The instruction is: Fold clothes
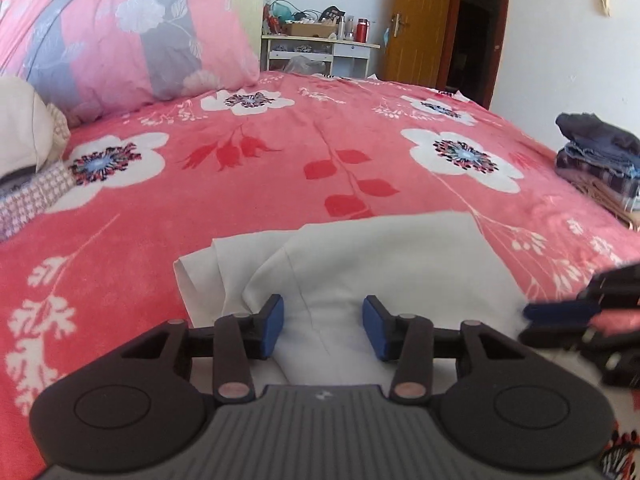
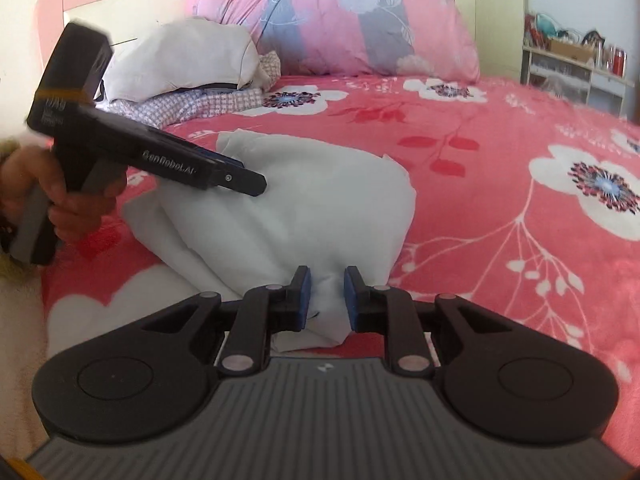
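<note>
A white garment [image 1: 384, 256] lies partly folded on the red flowered bedspread [image 1: 248, 184]. My left gripper [image 1: 324, 324] hovers just over the garment's near part. Its blue pads [image 1: 275, 320] stand apart and press on nothing. In the right wrist view the same white garment [image 2: 304, 200] is bunched up into a mound. My right gripper [image 2: 327, 296] is shut on a pinch of its near edge, and a corner hangs below the pads. A hand [image 2: 76, 200] holds the left gripper [image 2: 256, 184] over the mound's left side. The right gripper [image 1: 528, 322] shows blurred at the right edge of the left wrist view.
A large pink and grey quilt [image 1: 132, 28] is piled at the head of the bed. Next to it lie a white pillow [image 2: 180, 60] and a checked cloth [image 2: 200, 104]. Folded clothes [image 1: 600, 160] are stacked at the bed's right edge. Beyond the bed are a cluttered white desk [image 1: 320, 48] and a wooden door [image 1: 420, 20].
</note>
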A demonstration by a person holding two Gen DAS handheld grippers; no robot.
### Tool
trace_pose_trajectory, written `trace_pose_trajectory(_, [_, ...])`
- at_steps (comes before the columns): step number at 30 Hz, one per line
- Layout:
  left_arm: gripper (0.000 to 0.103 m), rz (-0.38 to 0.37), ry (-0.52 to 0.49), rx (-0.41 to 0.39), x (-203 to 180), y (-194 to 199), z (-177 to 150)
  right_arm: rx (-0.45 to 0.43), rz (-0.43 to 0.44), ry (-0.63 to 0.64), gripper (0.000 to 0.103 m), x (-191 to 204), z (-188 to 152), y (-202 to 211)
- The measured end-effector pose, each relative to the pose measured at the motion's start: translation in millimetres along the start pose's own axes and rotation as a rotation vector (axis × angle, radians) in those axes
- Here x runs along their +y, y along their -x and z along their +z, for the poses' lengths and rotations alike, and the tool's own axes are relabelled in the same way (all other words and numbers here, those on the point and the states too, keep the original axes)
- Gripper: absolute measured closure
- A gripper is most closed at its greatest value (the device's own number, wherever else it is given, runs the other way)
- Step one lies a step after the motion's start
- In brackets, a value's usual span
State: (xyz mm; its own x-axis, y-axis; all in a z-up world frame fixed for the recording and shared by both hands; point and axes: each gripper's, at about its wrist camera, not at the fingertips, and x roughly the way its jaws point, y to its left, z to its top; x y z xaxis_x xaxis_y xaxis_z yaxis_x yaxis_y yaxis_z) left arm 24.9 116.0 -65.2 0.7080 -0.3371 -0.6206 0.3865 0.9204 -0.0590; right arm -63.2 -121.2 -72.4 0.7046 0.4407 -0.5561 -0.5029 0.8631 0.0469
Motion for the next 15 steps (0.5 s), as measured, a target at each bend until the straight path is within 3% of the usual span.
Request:
trace_pose_trajectory(4, [0.055, -0.007, 0.005, -0.014, 5.8, -0.2, -5.2, -0.088, 0.017, 0.044, 0.085, 12.9, 9.6, 22.7])
trace_pose_trajectory(7, [0.054, -0.025, 0.021, -0.029, 8.4, 4.7, -5.0, 0.031, -0.019, 0.115, 0.087, 22.8, -15.6, -2.8])
trace_pose_trajectory(10, [0.052, -0.032, 0.066, -0.090, 19.5, 34.9, -0.1, 0.015, -0.042, 0.098, 0.086, 27.1, -6.9, 9.8])
trace_pose_trajectory(13, [0.042, -0.034, 0.142, -0.222, 42.5, 89.5, -3.7, -0.095, -0.047, 0.046, 0.085, 27.7, 11.8, 37.0])
trace_pose_trajectory(15, [0.042, -0.008, 0.209, -0.263, 61.7, 118.8, -13.1, -0.158, -0.035, 0.010, 0.085, 30.9, 20.3, 49.6])
